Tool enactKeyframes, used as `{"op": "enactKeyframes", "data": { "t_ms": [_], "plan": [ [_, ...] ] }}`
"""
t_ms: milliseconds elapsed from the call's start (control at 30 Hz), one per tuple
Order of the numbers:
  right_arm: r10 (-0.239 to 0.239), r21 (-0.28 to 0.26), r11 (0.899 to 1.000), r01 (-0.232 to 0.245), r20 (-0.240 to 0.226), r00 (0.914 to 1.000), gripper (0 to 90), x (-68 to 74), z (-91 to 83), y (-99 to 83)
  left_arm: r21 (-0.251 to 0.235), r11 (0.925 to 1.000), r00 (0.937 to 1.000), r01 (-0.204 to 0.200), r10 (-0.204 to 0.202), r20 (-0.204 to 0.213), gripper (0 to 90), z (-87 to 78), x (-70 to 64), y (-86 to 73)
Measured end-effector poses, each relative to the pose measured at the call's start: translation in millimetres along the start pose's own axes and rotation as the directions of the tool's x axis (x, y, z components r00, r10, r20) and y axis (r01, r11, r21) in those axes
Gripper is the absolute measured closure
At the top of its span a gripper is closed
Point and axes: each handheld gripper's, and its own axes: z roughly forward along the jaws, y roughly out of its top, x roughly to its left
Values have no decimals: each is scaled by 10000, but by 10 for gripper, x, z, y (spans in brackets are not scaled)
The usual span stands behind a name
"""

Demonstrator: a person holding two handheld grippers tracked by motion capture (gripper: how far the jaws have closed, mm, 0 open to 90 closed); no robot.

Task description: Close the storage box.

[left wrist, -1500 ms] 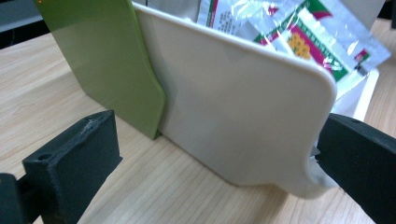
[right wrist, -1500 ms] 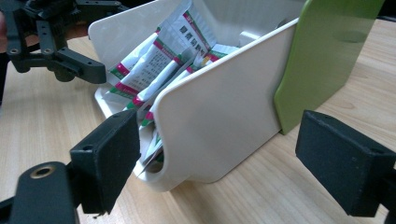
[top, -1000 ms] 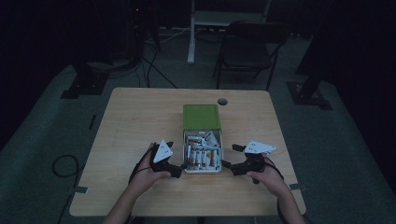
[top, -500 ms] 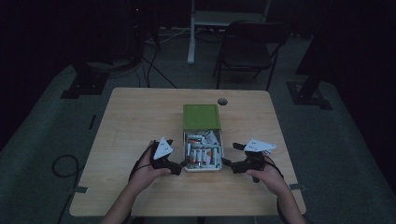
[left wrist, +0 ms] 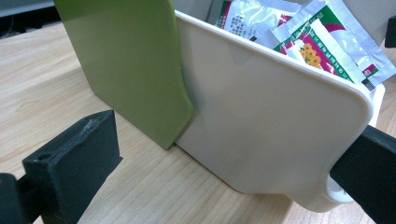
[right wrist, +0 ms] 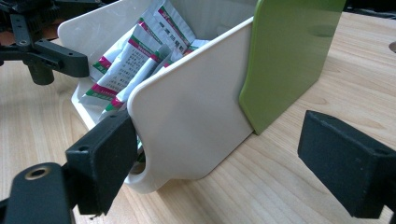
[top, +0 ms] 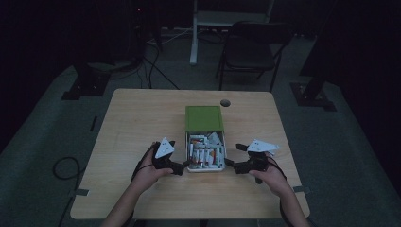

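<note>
Box: a cream box [top: 206, 166] with a green lid [top: 204, 117] sat mid-worktop [top: 142, 118], holding sachets [top: 204, 153].
Left gripper [top: 183, 167]: spread, at the box's left side.
Right gripper [top: 230, 164]: spread, at its right side.

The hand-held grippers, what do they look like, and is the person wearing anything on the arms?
Each hand-held gripper, left and right, has a black body with two blocky black jaws and a pale three-cornered plate on top. The left one's jaw pad is matt with a small round hole. The forearms appear sleeveless; a dark strap seems to cross each hand.
</note>
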Motion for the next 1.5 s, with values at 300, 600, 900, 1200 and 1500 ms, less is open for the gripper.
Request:
{"op": "enactKeyframes", "data": {
  "t_ms": [300,600,900,1200,1500],
  "plan": [
    [-61,75,10000,60,200,9998,120,-13,21,30,31,9999,9999,98,-98,-105,3,29,29,12],
    [83,47,10000,-84,260,9996,120,-41,55,41,75,9996,9995,287,-286,-155,4,58,70,19],
    [154,3,9999,-155,391,9991,120,-64,88,53,81,9994,9988,341,-337,-355,4,79,101,30],
    [162,20,9999,-163,458,9988,112,-74,124,66,113,9990,9981,424,-419,-457,3,93,144,37],
    [187,27,9998,-189,572,9982,112,-104,158,98,55,9979,9964,647,-643,-557,3,118,187,41]
  ]
}}
